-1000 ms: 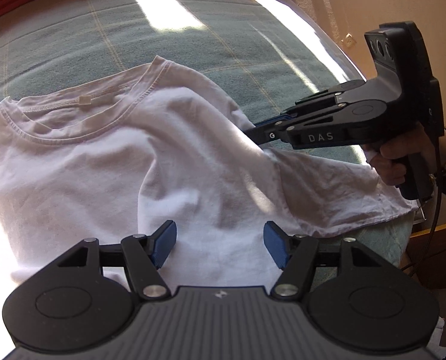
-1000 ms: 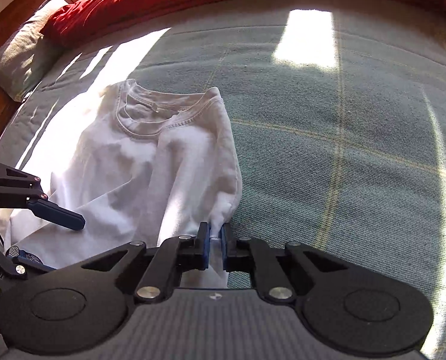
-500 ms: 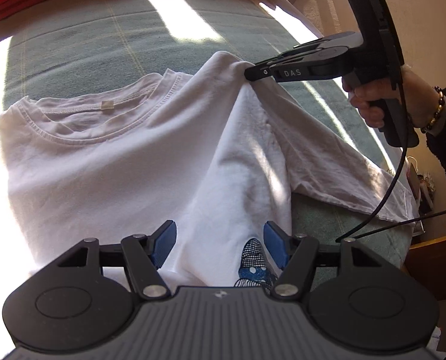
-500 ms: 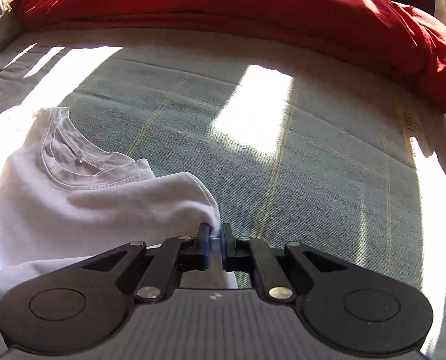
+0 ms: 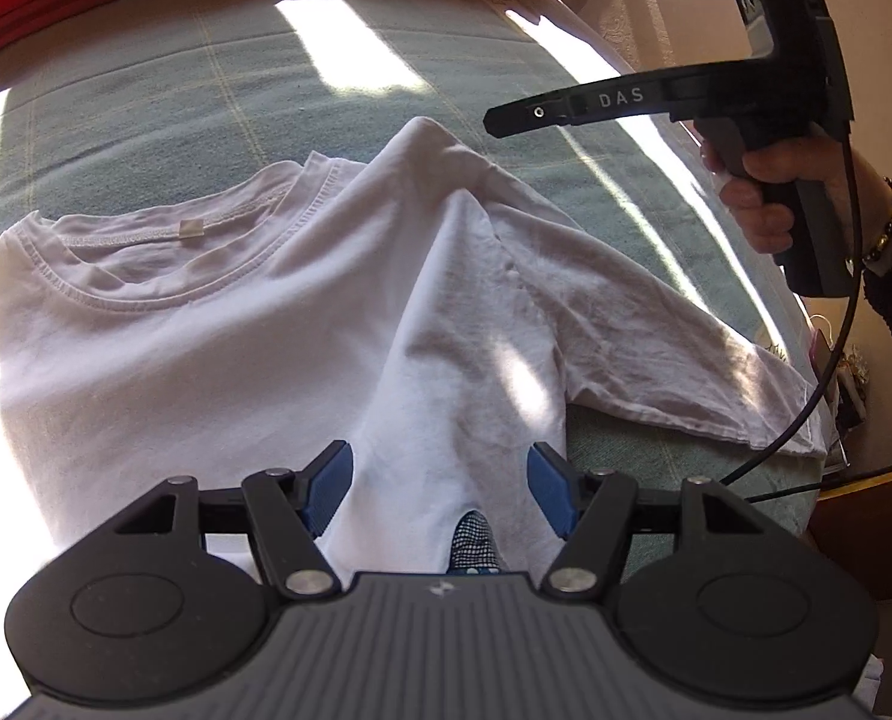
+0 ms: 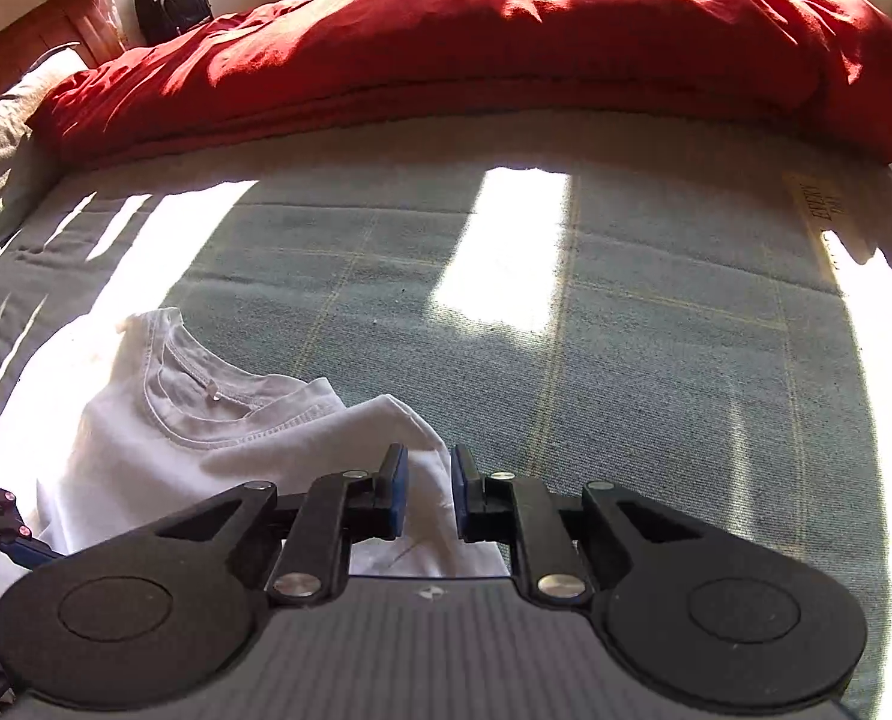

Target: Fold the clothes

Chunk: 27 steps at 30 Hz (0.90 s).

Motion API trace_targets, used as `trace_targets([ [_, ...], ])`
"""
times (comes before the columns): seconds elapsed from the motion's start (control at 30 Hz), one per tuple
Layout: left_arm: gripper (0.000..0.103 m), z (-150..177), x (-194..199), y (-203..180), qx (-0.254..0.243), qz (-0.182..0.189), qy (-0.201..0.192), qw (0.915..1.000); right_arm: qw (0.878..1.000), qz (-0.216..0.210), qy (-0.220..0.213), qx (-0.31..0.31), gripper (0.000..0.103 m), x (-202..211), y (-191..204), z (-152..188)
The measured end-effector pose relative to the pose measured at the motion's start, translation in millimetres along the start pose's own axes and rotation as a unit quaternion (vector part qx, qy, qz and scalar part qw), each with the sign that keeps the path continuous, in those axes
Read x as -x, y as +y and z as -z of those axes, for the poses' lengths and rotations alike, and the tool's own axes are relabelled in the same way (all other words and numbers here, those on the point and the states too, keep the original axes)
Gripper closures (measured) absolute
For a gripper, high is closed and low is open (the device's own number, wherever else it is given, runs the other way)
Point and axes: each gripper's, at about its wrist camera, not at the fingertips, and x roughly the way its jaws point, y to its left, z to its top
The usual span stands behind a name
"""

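Note:
A white T-shirt (image 5: 206, 360) lies on the green checked blanket (image 5: 146, 120), collar away from me, with its right side folded over into a ridge that peaks near the collar. My left gripper (image 5: 440, 486) stands open over the lower end of that ridge, beside a dark printed patch (image 5: 470, 543). My right gripper (image 5: 497, 117), held by a hand (image 5: 764, 204), hangs just above and right of the peak, clear of the cloth. In the right wrist view the right gripper (image 6: 428, 480) has its jaws opening, and the T-shirt (image 6: 146, 450) lies loose below them, not pinched.
A red duvet (image 6: 506, 48) is heaped along the far side of the blanket (image 6: 626, 360). A black backpack (image 6: 173, 3) stands in the back left corner. A cable (image 5: 830, 360) hangs from the right gripper past the bed's edge, near wooden furniture (image 5: 866, 516).
The right gripper carried the shirt's side up towards the collar, then let go and lifted clear. The fold now lies on the shirt. The left gripper stayed put.

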Motion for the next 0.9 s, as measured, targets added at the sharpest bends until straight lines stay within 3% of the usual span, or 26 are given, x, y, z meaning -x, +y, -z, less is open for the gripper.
trace_targets([
  [0.07,0.039,1.2,-1.0,0.4,0.001,0.001,-0.001,1.0000,0.999,-0.022,-0.016,0.022,0.082,-12.9,9.1,-20.9],
  [0.1,0.039,2.3,-1.1,1.1,0.001,-0.001,-0.002,1.0000,0.999,-0.037,-0.014,0.033,0.076,-21.2,13.5,-30.3],
  [0.2,0.039,5.5,0.2,6.0,0.002,-0.009,-0.005,1.0000,0.992,-0.084,0.033,0.086,0.073,-62.7,31.6,-53.1],
  [0.33,0.039,10.1,4.9,16.3,0.012,0.002,-0.014,0.9998,0.978,-0.074,0.103,0.167,0.073,-100.2,46.5,-49.5],
  [0.53,0.039,13.9,4.1,28.9,0.027,0.007,-0.016,0.9995,0.968,-0.094,0.147,0.182,0.071,-107.1,44.9,-37.8],
  [0.57,0.039,14.2,3.9,30.3,0.028,0.008,-0.016,0.9994,0.966,-0.090,0.147,0.190,0.073,-106.9,47.5,-36.3],
  [0.6,0.039,14.5,3.8,31.5,0.029,0.008,-0.016,0.9994,0.965,-0.081,0.146,0.200,0.091,-106.2,50.5,-36.0],
  [0.63,0.039,14.8,4.7,32.4,0.029,0.009,-0.017,0.9994,0.966,-0.077,0.141,0.204,0.095,-104.7,51.6,-37.8],
  [0.9,0.039,15.4,10.7,36.4,0.033,0.007,-0.025,0.9991,0.977,-0.041,0.073,0.198,0.097,-106.1,63.4,-65.2],
])
